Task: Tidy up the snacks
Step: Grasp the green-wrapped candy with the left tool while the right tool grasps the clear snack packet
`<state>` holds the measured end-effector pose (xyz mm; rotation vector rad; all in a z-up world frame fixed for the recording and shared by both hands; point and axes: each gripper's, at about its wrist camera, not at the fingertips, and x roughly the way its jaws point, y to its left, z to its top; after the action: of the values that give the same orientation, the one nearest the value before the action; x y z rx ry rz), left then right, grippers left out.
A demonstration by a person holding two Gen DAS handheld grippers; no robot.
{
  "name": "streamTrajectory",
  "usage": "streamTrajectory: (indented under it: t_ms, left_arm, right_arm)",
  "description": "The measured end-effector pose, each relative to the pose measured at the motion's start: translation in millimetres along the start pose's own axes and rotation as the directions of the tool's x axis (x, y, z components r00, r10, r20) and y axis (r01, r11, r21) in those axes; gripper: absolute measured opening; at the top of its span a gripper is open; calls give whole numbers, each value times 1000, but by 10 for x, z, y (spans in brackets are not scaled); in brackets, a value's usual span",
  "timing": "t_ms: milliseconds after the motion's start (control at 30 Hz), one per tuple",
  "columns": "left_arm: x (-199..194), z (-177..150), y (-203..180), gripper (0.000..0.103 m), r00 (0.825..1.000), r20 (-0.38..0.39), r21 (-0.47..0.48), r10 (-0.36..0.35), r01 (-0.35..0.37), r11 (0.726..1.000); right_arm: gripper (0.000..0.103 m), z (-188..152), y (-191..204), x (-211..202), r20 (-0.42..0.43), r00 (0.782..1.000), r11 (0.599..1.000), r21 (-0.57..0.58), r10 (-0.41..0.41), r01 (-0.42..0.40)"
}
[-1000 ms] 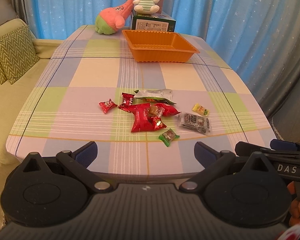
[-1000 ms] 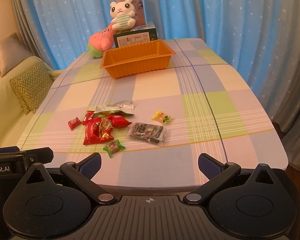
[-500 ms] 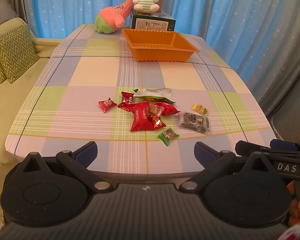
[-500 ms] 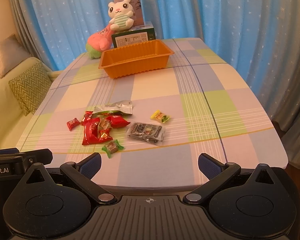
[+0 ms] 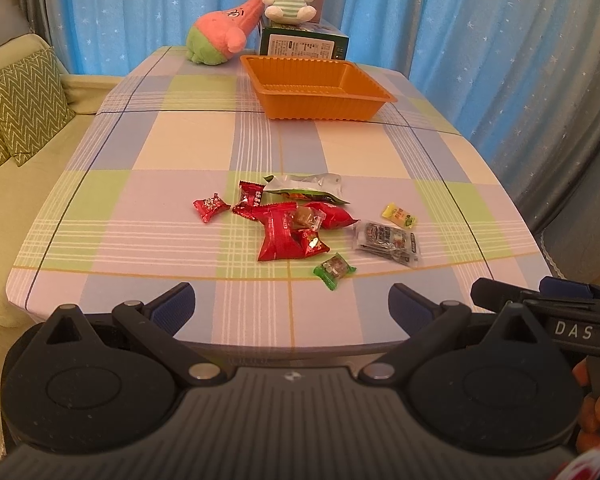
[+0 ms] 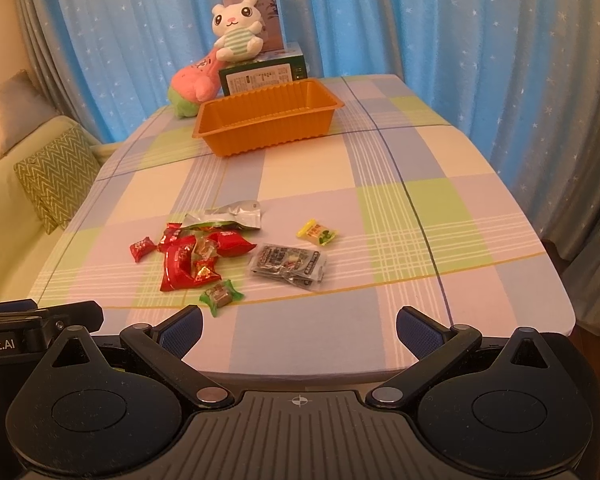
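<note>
Right now my left hand-held gripper [image 5: 291,304] sits at the bottom of the left wrist view with its two blue pads spread wide and nothing between them. My right hand-held gripper [image 6: 299,327] is the same at the bottom of the right wrist view: wide apart and empty. Both hang just off the near edge of the worktop [image 5: 168,140], so I judge no grab has begun.

Just past the pads, in the middle of each view, all the snacks lie loose on the checked cloth. Closest is the green candy [image 5: 334,269]. Above it is the big red packet [image 5: 278,236], with a small red candy [image 5: 311,241] and a brown candy [image 5: 305,218] lying on it. To the left are two more red candies [image 5: 209,207], a little apart from each other. Above the pile is the silver and green packet [image 5: 306,187]. To the right are the clear dark packet [image 5: 388,240] and the little yellow candy [image 5: 399,215], each by itself.

Farther off, in the upper middle of the frame, the orange tray [image 5: 284,109] stands well apart from the snacks. What I can see of its inside looks bare.

So I think nothing is put away yet. Every snack I can see needs to go into the tray, one at a time. The green candy looks like the easiest first pick.
</note>
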<state>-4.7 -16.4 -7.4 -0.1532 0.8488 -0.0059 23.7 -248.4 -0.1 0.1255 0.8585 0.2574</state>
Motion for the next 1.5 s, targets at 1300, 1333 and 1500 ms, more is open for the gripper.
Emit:
streamTrajectory:
  t_ms: [1300,1333,1500]
  left_arm:
    - [1765,260,-391,21,940,-300,446,-160,287,848]
    - [1754,266,-382,20,941,-296,432,-161,282,856]
    - [1619,320,-316,19,950,-262,365,-170,260,894]
  right_arm:
    - [79,260,-467,1243,-91,991,984,-140,94,-106]
    - [78,277,-446,1262,-92,990,980,-160,104,-118]
    - [71,356,-316,1395,-114,978,932,-303,172,-200]
